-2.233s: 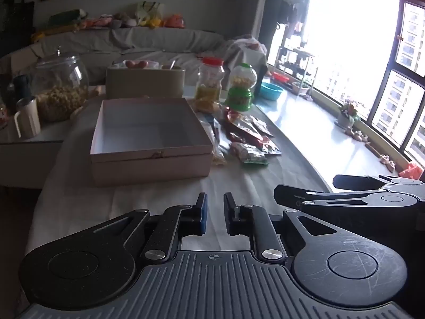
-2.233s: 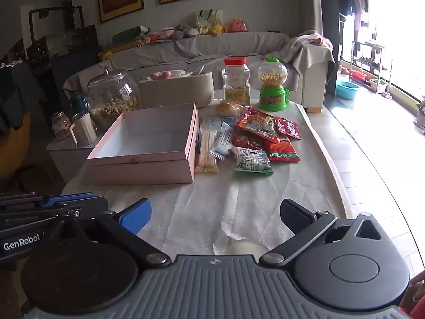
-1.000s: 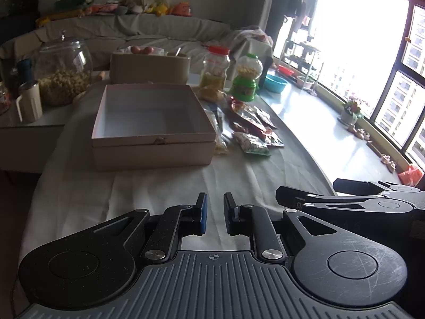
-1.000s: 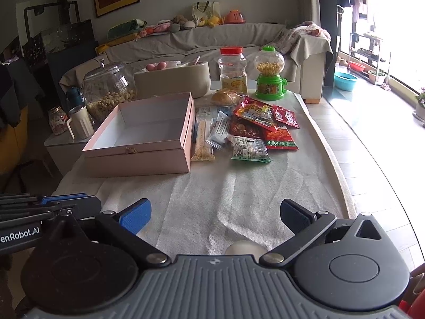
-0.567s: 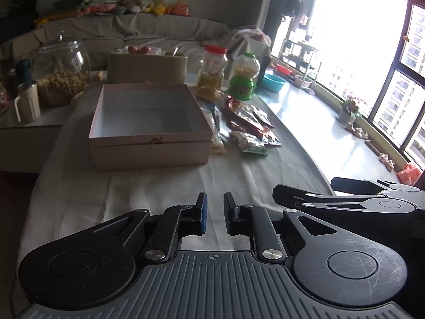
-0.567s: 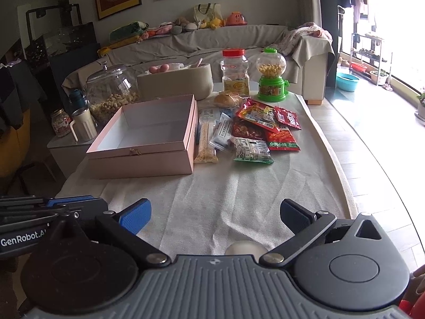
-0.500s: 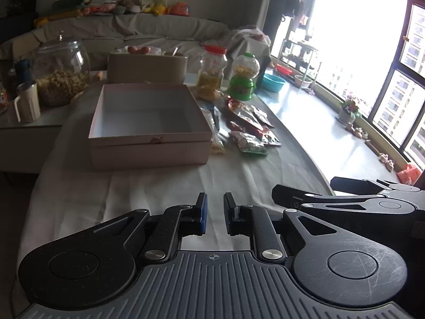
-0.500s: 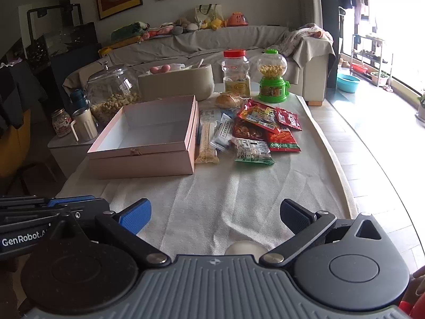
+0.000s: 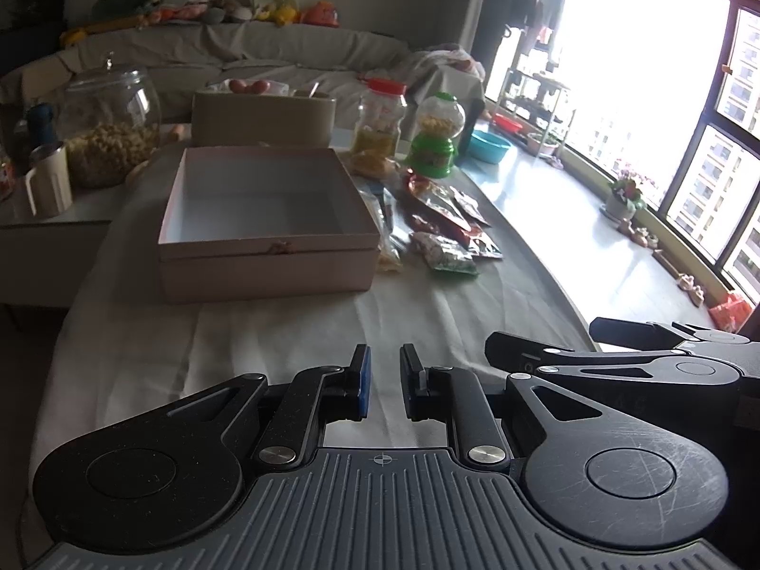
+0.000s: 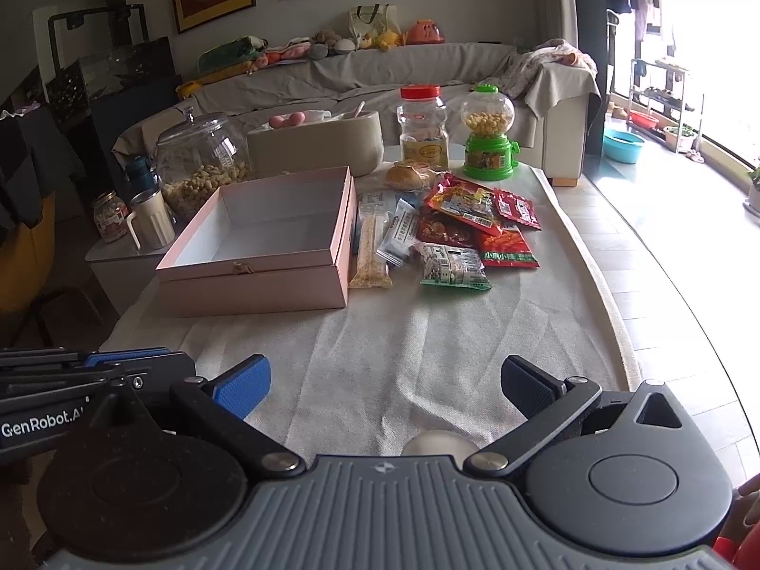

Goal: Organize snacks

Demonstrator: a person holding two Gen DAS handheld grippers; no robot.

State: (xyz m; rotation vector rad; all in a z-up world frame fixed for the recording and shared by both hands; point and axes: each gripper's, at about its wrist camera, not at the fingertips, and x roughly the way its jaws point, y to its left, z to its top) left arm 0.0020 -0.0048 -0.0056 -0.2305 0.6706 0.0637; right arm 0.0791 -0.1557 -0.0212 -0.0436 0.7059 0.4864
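An open, empty pink box sits on the cloth-covered table. To its right lies a pile of snack packets: red ones, a green and white one, a long beige bar and a bun. My left gripper hovers low over the near end of the table, nearly shut with a narrow gap and empty. My right gripper is wide open and empty, beside it to the right, also at the near end.
Behind the box stand a glass jar of nuts, a beige tub, a red-lidded jar and a green candy dispenser. A white mug stands on a side table at left. A sofa lies beyond.
Both views have shifted slightly; the box and snacks look a little nearer than half a second ago. Jaw openings are unchanged.
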